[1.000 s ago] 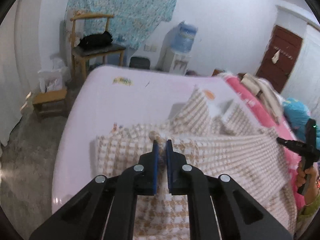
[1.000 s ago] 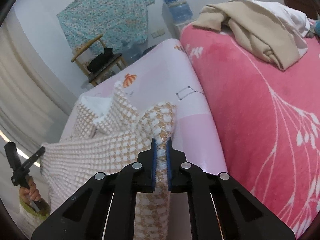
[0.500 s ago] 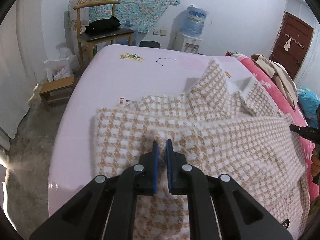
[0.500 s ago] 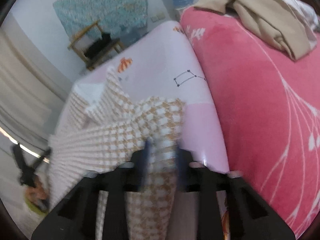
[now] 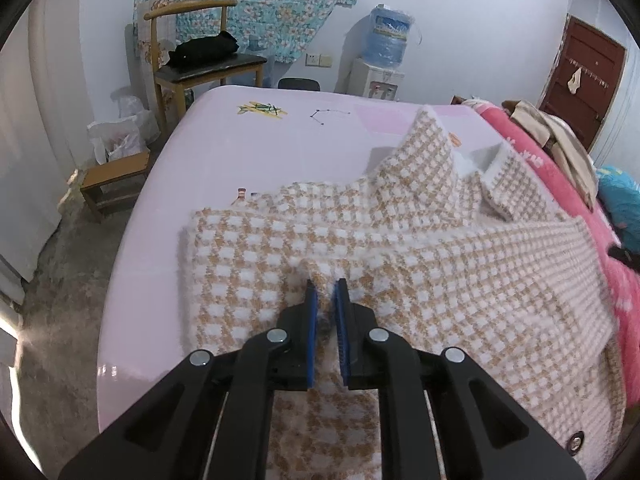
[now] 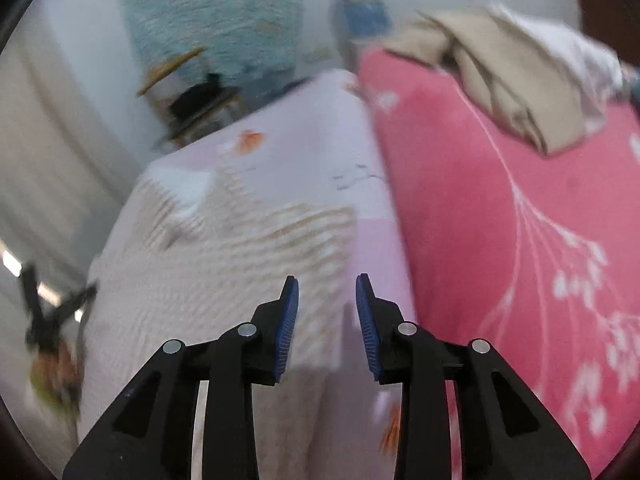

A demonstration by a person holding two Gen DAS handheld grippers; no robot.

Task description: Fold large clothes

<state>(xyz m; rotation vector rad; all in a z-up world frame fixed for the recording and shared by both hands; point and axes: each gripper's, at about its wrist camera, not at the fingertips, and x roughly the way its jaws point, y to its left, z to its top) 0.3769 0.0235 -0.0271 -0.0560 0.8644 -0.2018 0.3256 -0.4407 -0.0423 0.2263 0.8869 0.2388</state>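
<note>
A large tan-and-white checked garment [image 5: 400,256] lies spread on the pale pink bed sheet [image 5: 240,148], its collar standing up at the far side. My left gripper [image 5: 323,290] is shut on a raised pinch of the garment's fabric near its front. In the right wrist view, which is blurred, the same garment [image 6: 224,264] lies on the sheet. My right gripper [image 6: 327,284] is open and empty, over the garment's right edge.
A pink floral blanket [image 6: 520,240] covers the bed's right side with beige clothes [image 6: 512,80] piled on it. Beyond the bed stand a wooden chair [image 5: 200,60], a low stool [image 5: 112,184] and a water dispenser [image 5: 380,64].
My right gripper has opened and let go of the garment. My left gripper has lowered with its pinch of fabric, and the garment now lies flatter on the bed.
</note>
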